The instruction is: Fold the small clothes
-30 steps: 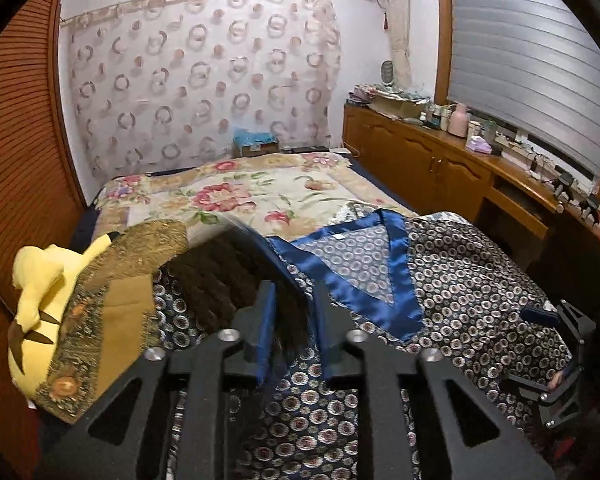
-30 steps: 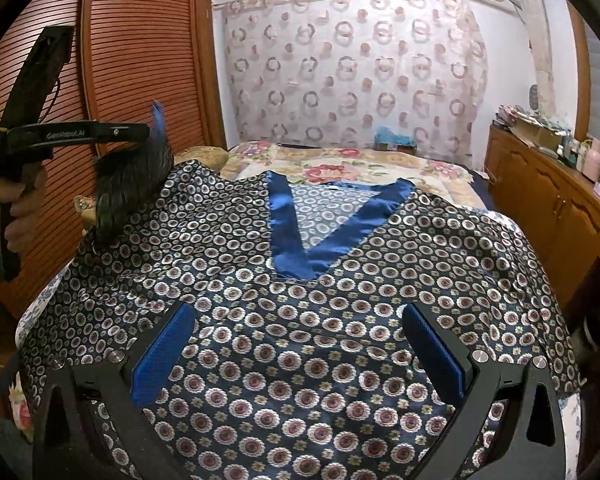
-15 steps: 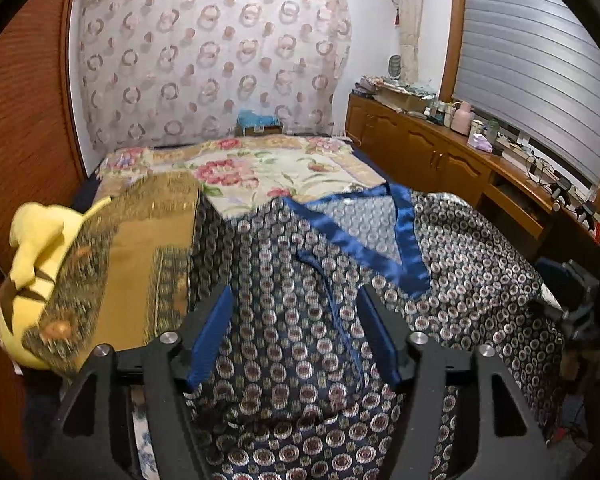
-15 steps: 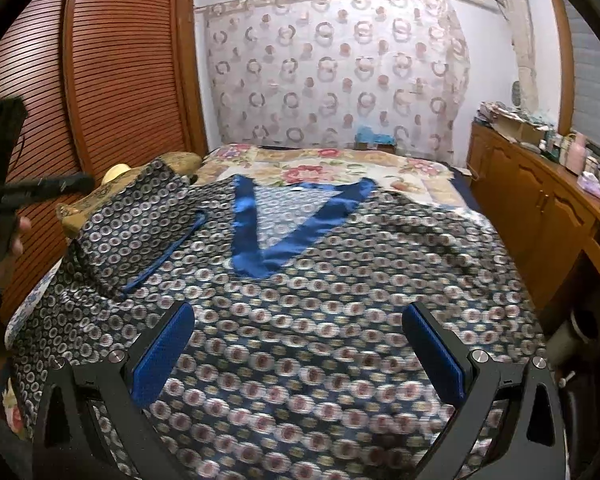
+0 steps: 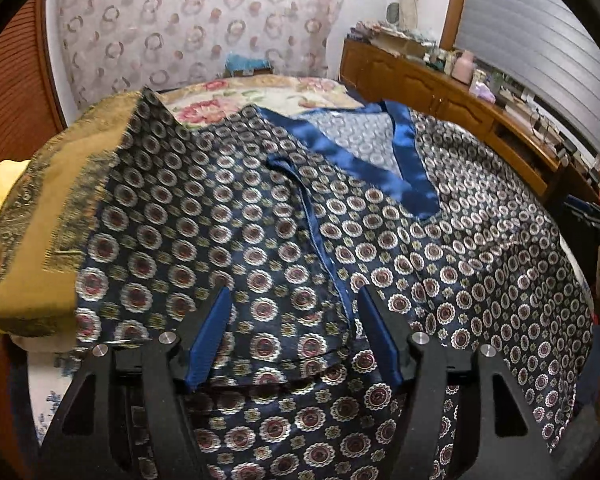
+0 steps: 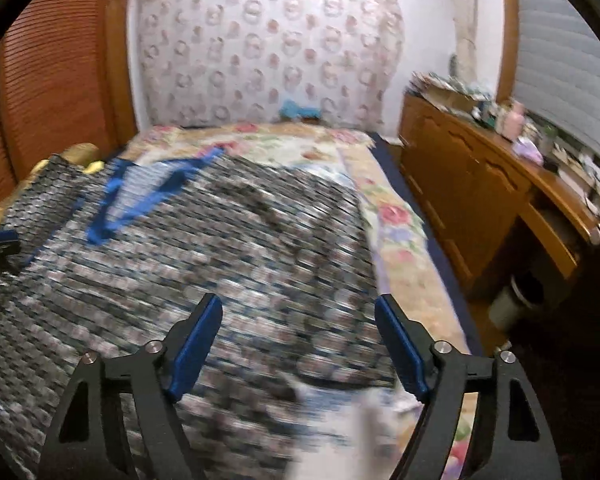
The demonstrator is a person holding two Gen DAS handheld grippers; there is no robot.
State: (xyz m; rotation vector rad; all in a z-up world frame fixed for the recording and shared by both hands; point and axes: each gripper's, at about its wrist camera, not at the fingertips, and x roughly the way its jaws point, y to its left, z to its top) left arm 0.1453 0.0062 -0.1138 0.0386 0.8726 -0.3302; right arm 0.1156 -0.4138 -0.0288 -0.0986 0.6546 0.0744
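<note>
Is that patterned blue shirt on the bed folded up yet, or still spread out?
Partly folded. The shirt lies mostly spread across the bed, but its left sleeve is already turned in over the front.

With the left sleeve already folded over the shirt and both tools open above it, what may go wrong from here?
1. The folded sleeve lies loose on the slippery-looking patterned shirt; the open left tool, low over it, may drag it back.
2. The shirt partly covers the gold cloth; a pinch there may take both.
3. The right tool, whose jaws have just been closing with nothing gripped, is near the shirt's right edge beside the floral bedcover; it may catch that too.
</note>
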